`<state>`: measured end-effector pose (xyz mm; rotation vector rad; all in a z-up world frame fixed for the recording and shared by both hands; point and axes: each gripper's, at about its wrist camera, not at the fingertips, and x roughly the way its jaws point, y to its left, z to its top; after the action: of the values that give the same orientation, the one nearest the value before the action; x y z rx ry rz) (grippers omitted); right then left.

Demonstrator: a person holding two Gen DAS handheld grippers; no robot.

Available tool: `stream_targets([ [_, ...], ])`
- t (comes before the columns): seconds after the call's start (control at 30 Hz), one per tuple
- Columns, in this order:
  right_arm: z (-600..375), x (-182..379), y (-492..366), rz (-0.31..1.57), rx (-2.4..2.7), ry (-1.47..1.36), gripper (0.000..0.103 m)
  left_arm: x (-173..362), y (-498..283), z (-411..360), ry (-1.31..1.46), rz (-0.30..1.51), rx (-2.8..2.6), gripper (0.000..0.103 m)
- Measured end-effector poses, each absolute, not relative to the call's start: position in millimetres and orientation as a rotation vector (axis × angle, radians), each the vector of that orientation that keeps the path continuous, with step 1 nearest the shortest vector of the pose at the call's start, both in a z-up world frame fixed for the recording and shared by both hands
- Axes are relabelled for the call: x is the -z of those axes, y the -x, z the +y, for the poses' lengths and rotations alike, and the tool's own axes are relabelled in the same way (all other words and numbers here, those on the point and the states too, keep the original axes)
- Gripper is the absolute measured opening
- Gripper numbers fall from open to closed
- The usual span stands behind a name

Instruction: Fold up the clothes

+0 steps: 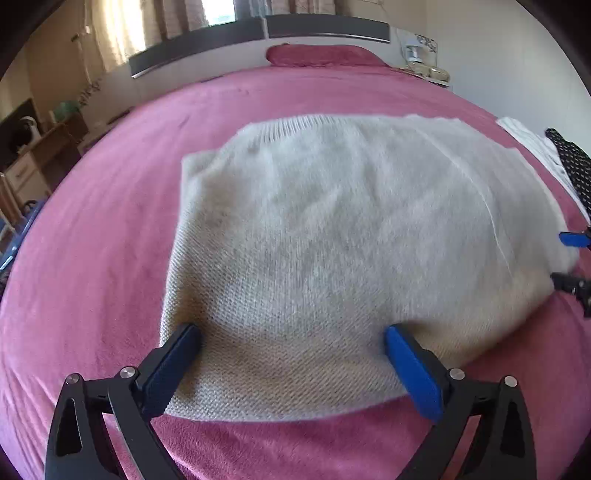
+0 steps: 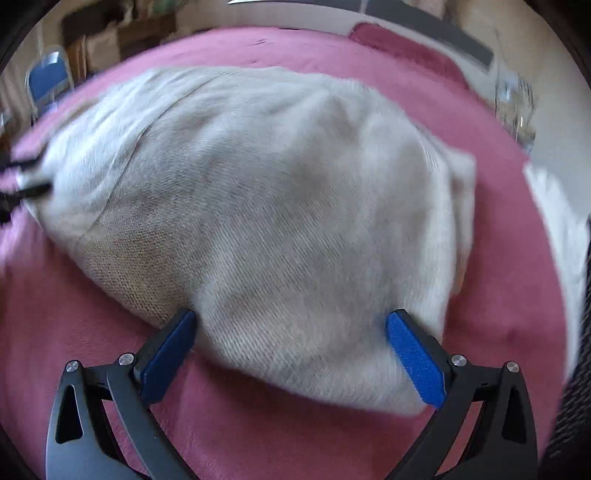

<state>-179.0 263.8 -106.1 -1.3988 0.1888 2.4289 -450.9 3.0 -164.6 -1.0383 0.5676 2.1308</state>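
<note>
A cream knitted sweater [image 1: 332, 236] lies folded into a rough rectangle on the pink bedspread [image 1: 92, 258]. My left gripper [image 1: 291, 336] is open, its blue-padded fingers spread over the sweater's near edge, holding nothing. The sweater also fills the right wrist view [image 2: 277, 206]. My right gripper [image 2: 290, 325] is open over its near edge, empty. The right gripper's fingers [image 1: 572, 240] show at the sweater's right side in the left view. The left gripper's fingers [image 2: 33, 192] show at the sweater's far left in the right view.
A pink pillow [image 1: 317, 55] and dark headboard [image 1: 258, 33] are at the far end. White cloth [image 1: 532, 147] and dark dotted cloth [image 1: 572, 162] lie at the right. A desk [image 1: 33, 155] stands left of the bed. A blue chair [image 2: 48, 85] is beyond it.
</note>
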Motion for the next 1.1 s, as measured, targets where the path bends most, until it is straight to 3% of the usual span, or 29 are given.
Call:
stream_targets([
  [0.13,262.8,98.5,163.9,0.17,-2.43,1.443,0.103,143.4,437.0,1.3,1.011,0.588,-2.099,0.102],
  [0.3,286.4,54.5,194.5,0.115,-2.492,1.281,0.103,99.3,457.7,29.0,0.888,0.562,-2.124,0.103],
  [0.53,300.5,71.9,284.0,0.259,-2.465,1.349,0.103,129.9,553.3,89.2,1.002,0.626,-2.125,0.103],
  [0.67,300.2,77.2,248.8,0.332,-2.498,1.304,0.103,149.0,564.3,60.4,1.05,0.532,-2.103,0.103],
  [0.77,299.9,67.6,220.1,0.369,-2.458,1.245,0.103,141.7,548.9,39.6,1.013,0.558,-2.147,0.103],
  [0.93,251.6,60.5,190.1,0.241,-2.497,1.251,0.103,145.9,518.1,18.1,1.003,0.677,-2.139,0.103],
  [1.1,221.6,88.5,158.4,0.141,-2.47,1.336,0.103,152.3,513.1,-2.1,1.089,0.639,-2.145,0.103],
])
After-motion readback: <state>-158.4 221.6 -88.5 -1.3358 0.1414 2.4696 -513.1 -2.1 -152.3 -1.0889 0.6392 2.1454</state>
